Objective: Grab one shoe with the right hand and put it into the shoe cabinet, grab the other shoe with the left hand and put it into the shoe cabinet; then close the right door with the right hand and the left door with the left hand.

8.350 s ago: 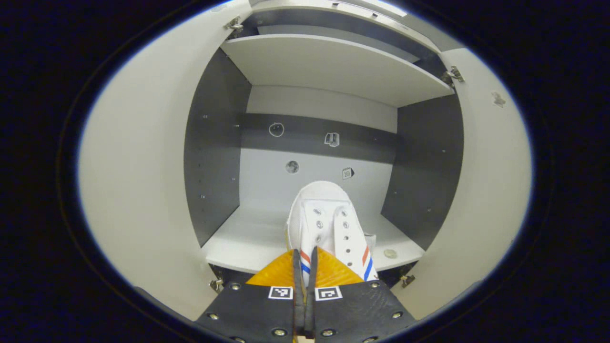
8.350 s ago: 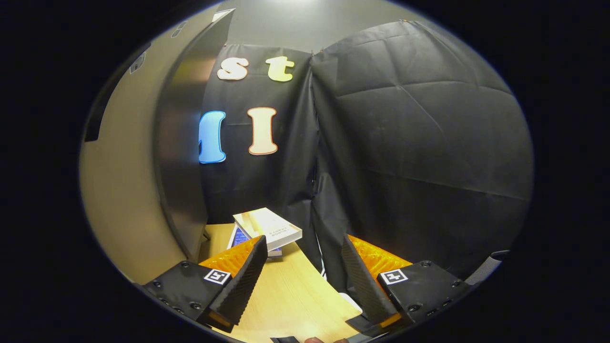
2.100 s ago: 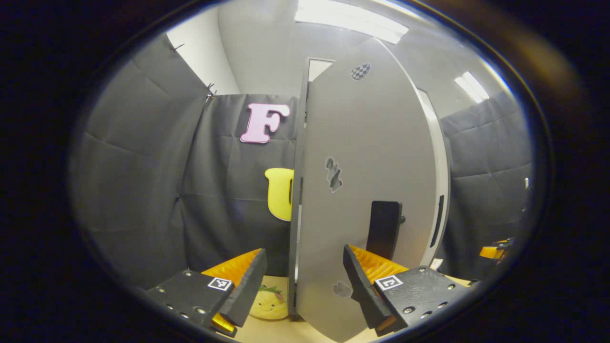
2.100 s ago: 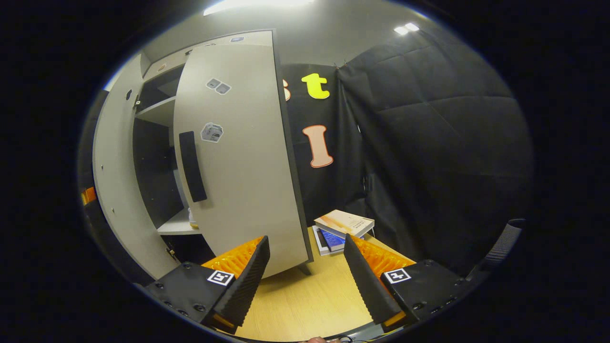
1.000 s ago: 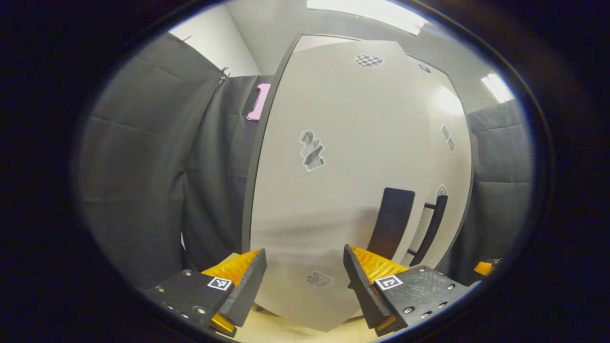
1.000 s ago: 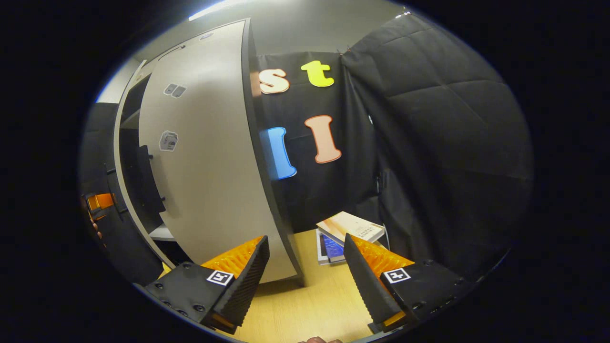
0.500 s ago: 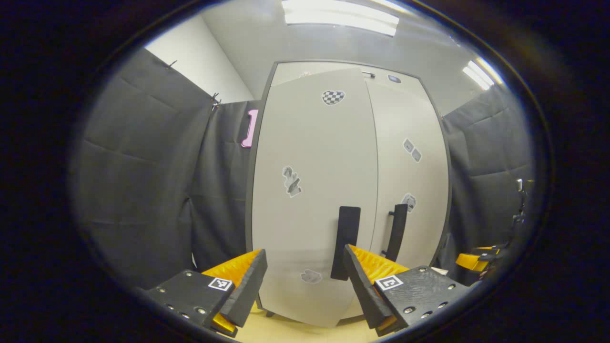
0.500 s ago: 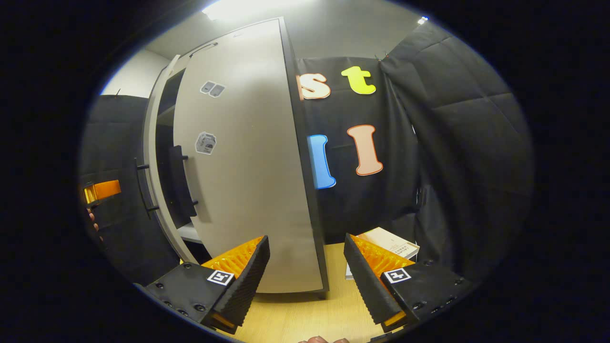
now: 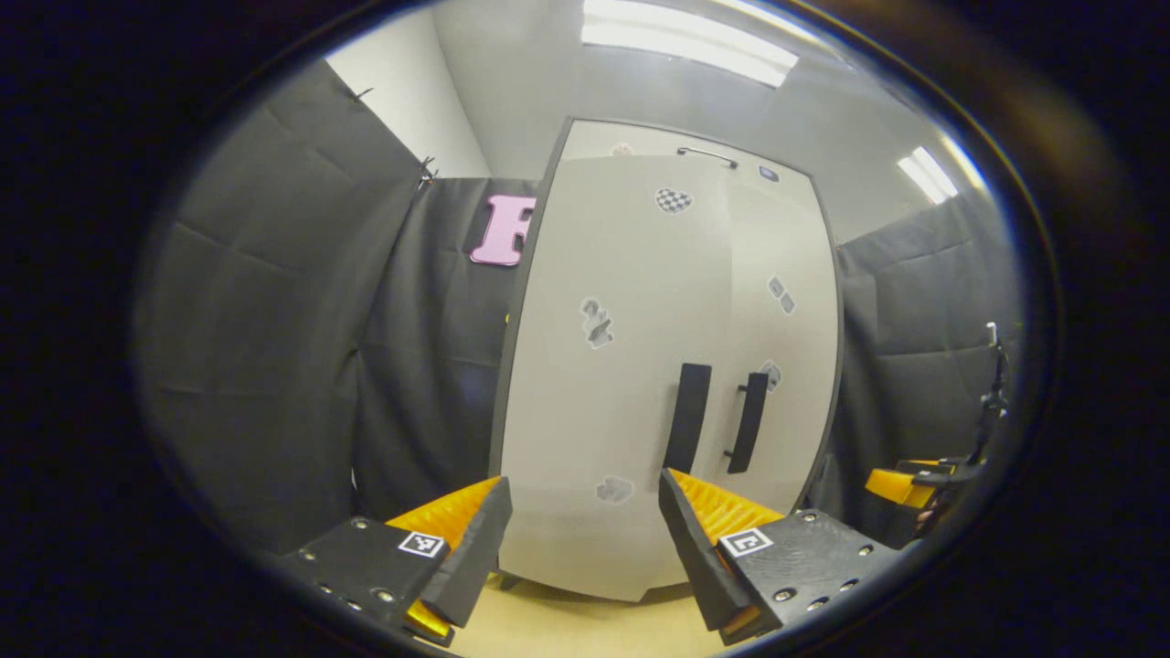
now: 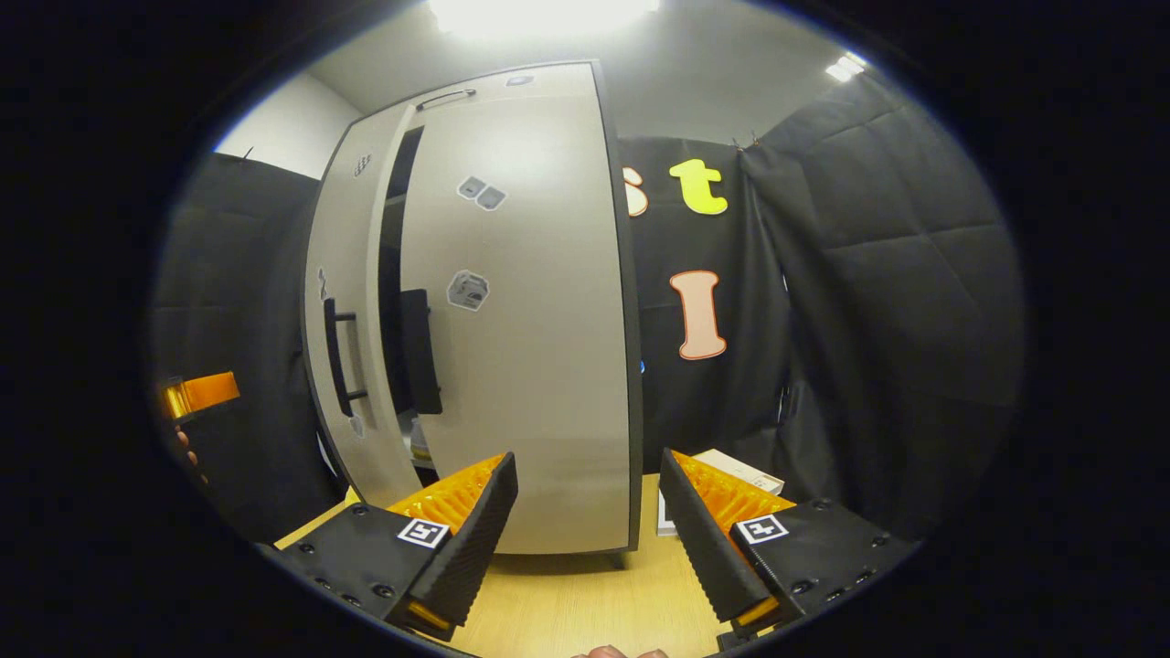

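Honestly there wasn't any wording I could read here. The stickers on the left door were just grey blobs and a checkered patch, and the ones on the right door came out too small to make out. The square tags on the left gripper and right gripper were black-and-white code patterns, not letters. Print on the book cover was too tiny.

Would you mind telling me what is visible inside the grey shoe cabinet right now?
Through the gap beside the right door, only dark interior and a shelf edge show; the doors cover everything else.
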### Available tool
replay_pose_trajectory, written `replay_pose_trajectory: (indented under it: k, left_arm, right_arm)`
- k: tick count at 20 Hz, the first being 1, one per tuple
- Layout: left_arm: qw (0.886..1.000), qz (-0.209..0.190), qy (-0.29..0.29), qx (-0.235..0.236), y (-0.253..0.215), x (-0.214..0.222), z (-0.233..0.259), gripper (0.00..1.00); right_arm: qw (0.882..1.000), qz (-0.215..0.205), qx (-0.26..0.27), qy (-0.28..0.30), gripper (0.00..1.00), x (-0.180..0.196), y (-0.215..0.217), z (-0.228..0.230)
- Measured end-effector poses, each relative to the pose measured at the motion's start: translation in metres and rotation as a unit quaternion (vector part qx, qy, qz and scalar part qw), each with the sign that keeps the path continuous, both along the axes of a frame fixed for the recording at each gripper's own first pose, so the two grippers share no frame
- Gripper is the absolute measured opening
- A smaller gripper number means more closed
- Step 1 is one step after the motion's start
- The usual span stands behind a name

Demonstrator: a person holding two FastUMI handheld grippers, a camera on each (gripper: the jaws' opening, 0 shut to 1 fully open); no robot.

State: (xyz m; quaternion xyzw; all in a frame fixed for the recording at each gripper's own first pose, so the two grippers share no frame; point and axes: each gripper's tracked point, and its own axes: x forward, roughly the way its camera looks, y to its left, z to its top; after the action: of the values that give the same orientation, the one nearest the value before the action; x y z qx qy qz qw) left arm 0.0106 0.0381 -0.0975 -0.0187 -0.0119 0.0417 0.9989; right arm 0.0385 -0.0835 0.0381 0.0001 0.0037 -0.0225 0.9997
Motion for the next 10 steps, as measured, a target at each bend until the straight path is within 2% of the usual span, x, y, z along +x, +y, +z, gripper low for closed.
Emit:
replay_pose_trajectory:
  k: [7,10]
  left_arm:
    - [1.0,0.002,0.017,0.012,0.015,-0.057,-0.041,0.93]
    - [0.999,-0.012,0.024,0.017,0.013,-0.067,-0.046,0.91]
  right_arm:
    - [0.999,0.021,-0.018,0.017,0.98,-0.033,0.046,-0.031]
    - [0.999,0.023,-0.026,0.017,0.98,-0.041,0.06,-0.024]
